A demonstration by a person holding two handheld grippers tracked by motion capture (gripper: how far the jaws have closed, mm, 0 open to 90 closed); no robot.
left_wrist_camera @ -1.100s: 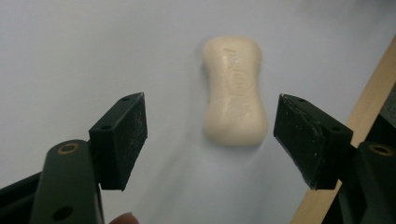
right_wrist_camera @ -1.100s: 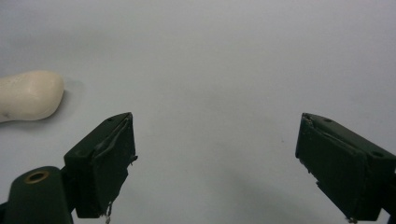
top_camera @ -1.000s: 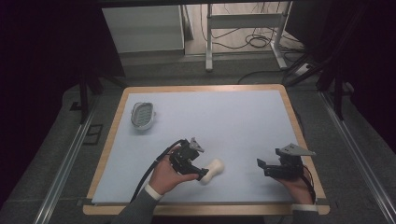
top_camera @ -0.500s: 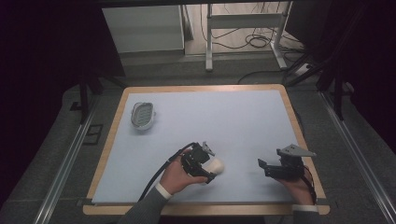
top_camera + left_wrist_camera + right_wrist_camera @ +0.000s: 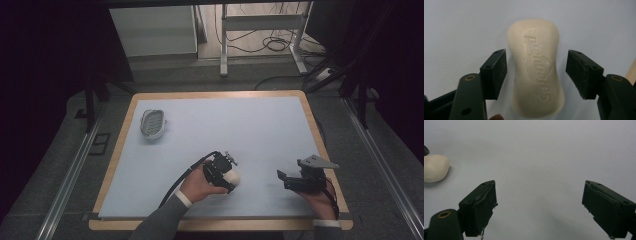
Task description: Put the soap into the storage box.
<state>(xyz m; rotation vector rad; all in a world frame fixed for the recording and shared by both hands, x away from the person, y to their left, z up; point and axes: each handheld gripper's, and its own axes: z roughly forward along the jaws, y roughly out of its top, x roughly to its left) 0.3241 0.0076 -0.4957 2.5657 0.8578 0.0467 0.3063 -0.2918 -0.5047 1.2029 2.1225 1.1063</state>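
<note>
— Over at far left?
— Soap dish [image 5: 152, 123] sits alone. My left gripper [image 5: 536, 72] has its jaws spread around the soap bar [image 5: 536, 67], not touching.
— And right?
— My right gripper [image 5: 539, 207] gapes wide over bare table [image 5: 260, 125].

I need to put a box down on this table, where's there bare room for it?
The mat is bare across its middle and far right, between the soap dish at far left and both grippers. The near edge is crowded: left gripper straddles the soap bar, right gripper sits near right.
</note>
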